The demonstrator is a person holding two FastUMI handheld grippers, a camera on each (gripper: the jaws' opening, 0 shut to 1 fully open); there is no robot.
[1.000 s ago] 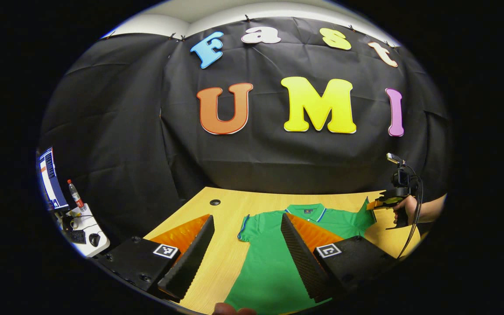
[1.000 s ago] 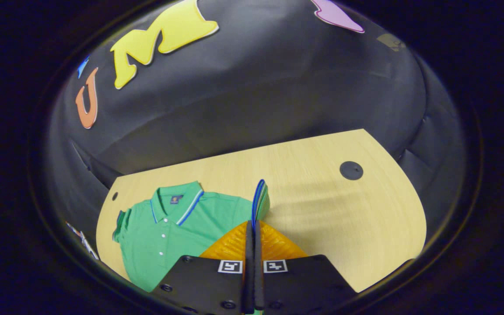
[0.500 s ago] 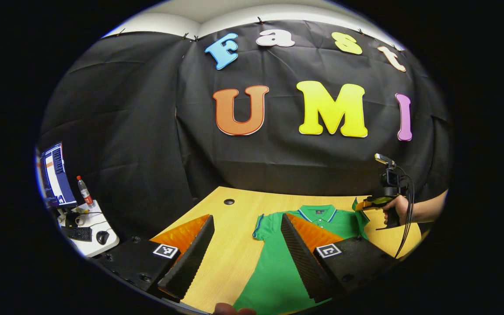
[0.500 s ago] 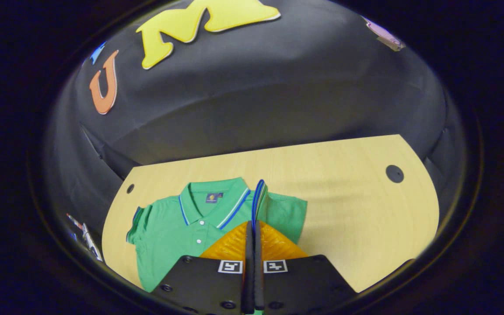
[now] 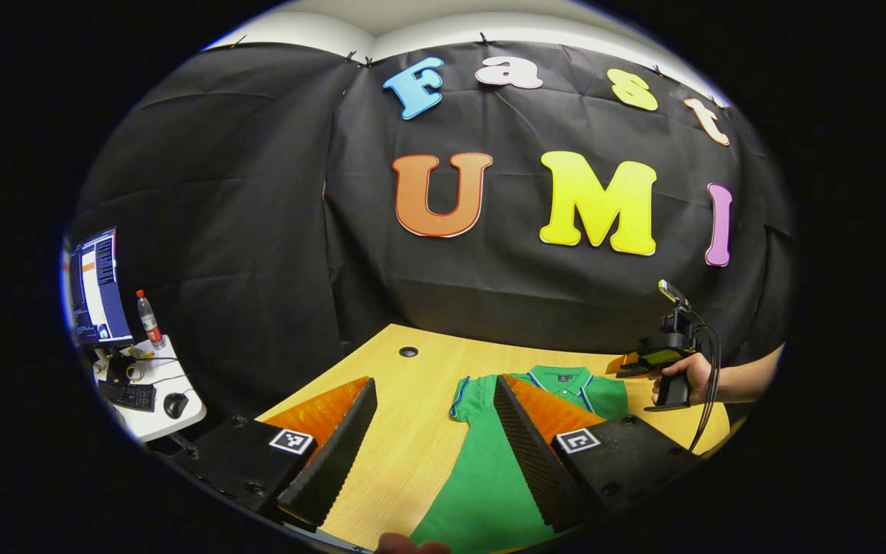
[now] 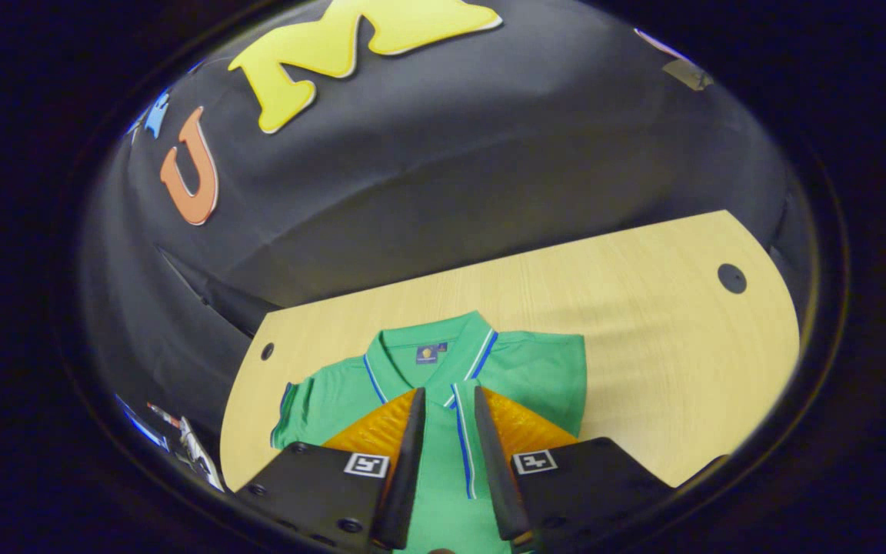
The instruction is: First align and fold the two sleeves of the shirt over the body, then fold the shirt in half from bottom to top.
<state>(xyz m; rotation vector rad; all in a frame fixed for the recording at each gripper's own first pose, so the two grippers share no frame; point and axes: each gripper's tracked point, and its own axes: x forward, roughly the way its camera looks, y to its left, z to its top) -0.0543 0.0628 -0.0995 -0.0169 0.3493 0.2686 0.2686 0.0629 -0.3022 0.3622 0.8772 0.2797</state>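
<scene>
A green polo shirt (image 6: 520, 369) lies flat, front up, on the light wooden desk (image 6: 643, 308), its collar toward the black cloth wall. The collar has blue and white edging, a small dark label sits inside the neck, and a button placket runs down from it. In the right gripper view one sleeve (image 6: 466, 438) is folded in over the body, its blue-and-white cuff edge lying as a stripe down the chest, so that side of the shirt ends in a straight folded edge. The other sleeve (image 6: 293, 408) is spread out to the side on the desk, its cuff trimmed in blue.

The right tool (image 6: 447, 462) hangs just above the chest of the shirt, fingers parted a little, with the folded cuff stripe showing in the gap between them and nothing gripped. In the left gripper view that tool (image 5: 627, 368) appears farther off, held by a hand (image 5: 681, 377) near the shirt's collar end.

The left tool (image 5: 435, 446) is spread wide and holds nothing; it sits over the near part of the desk beside the shirt's spread sleeve (image 5: 462, 392).

Off to the side a small white table (image 5: 154, 392) carries a monitor (image 5: 93, 285), a bottle (image 5: 149, 319), a keyboard (image 5: 128, 395) and a mouse (image 5: 174, 404). The desk has a round cable hole (image 5: 408, 352) near its far edge.
</scene>
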